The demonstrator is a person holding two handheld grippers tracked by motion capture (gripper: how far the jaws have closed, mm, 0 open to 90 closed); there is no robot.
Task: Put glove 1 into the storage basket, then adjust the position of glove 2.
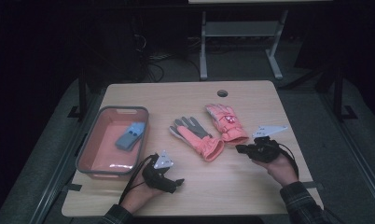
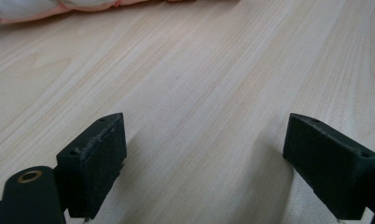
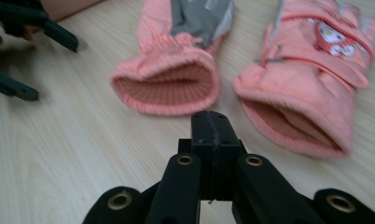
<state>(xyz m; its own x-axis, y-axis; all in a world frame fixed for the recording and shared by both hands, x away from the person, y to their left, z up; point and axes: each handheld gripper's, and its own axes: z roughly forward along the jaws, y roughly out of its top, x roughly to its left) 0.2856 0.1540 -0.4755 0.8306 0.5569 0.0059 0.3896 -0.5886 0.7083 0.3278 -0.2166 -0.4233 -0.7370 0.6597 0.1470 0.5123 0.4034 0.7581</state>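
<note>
A pale wooden bench [image 1: 251,186] with a round cable hole [image 1: 222,93] near its far edge carries a grey-rimmed pink basket [image 1: 96,135] at its left. Two pink gloves lie side by side near the middle: the grey-palmed glove [image 1: 196,136] and, just right of it, the patterned glove [image 1: 226,122]

The table [image 1: 251,182] carries a bin [image 1: 93,140] at its left side; a folded item [image 1: 129,136] lies inside the bin. Right of the bin lie two gloves side by side: the near glove [image 1: 197,135] beside the bin, the far glove [image 1: 226,122] right of it, touching or nearly so.
</note>
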